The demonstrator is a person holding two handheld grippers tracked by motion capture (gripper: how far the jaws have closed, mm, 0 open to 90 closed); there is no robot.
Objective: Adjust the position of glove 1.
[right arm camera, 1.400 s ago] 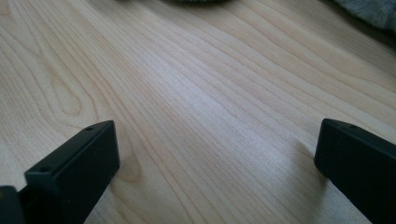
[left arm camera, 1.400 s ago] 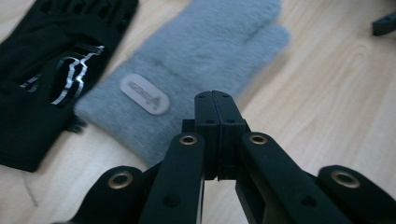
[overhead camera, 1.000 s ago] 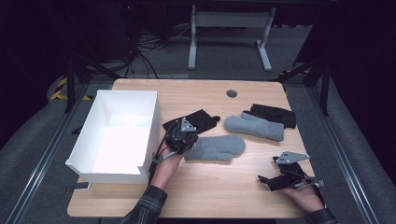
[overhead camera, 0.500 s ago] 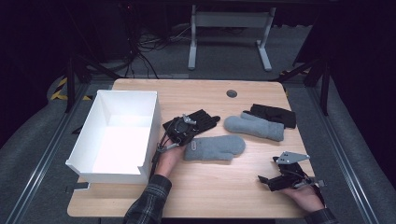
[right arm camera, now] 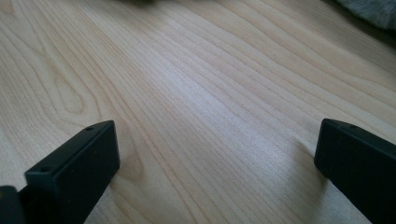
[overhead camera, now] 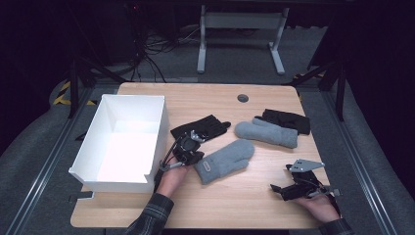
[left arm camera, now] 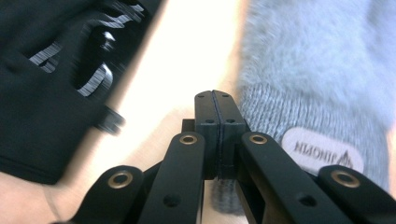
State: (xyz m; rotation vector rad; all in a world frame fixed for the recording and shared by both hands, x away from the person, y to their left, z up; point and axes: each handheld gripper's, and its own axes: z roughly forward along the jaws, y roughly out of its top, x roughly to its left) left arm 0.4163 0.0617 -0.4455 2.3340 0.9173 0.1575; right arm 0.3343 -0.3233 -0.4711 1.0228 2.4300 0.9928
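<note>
Two grippers are working: the left gripper [overhead camera: 192,141], clenched on nothing, is hovering at centre-left between the black glove [overhead camera: 201,127] and grey mitten [overhead camera: 226,159], whose long axis is slanting up-right; the right gripper [overhead camera: 280,189] is resting released, lower right on the tabletop [overhead camera: 254,210].

The high view looked forward and down from above the person's side, taking in the whole worktop [overhead camera: 205,205], with the white box [overhead camera: 122,142] at nine o'clock. The left tool's camera sat very close over the wood, facing along its jaws between a black glove [left arm camera: 42,93] at ten o'clock and a grey mitten [left arm camera: 317,84] at two o'clock; the high view shared both. The right tool's camera skimmed low across bare wood, a grey scrap at one o'clock.
</note>
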